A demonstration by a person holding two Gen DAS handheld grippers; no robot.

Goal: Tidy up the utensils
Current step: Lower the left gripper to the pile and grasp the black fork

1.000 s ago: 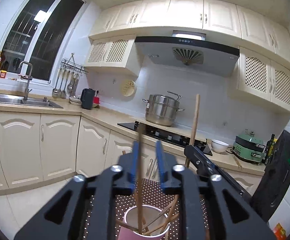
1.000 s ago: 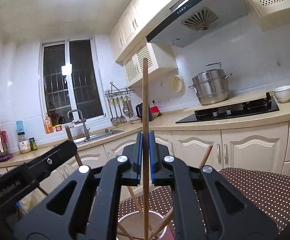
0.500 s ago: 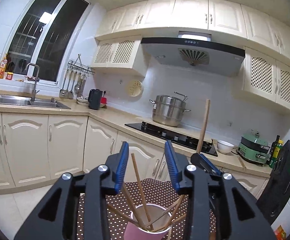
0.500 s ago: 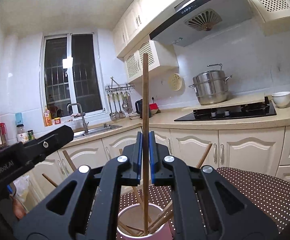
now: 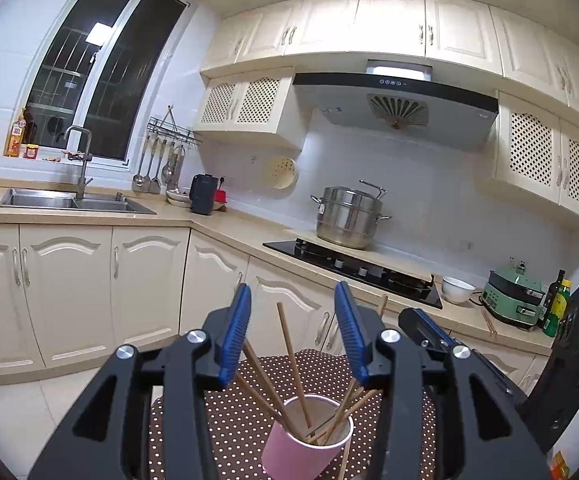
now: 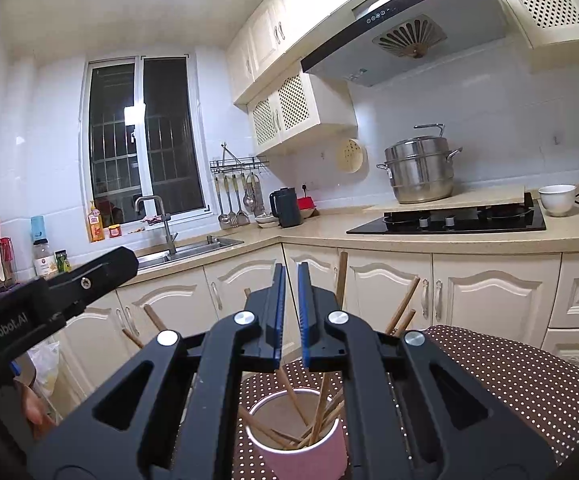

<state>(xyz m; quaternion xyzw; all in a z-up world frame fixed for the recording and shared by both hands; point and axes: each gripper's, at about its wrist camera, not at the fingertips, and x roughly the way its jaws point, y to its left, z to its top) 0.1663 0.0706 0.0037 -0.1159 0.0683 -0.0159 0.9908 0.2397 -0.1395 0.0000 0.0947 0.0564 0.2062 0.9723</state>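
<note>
Now that both sticks have dropped into the cup, left tongs gape empty and right tongs, slightly parted, hold nothing.

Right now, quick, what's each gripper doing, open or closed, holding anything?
Left gripper: open wide, holding nothing, above the pink cup of chopsticks.
Right gripper: slightly open, narrow gap, nothing between its fingers.
</note>
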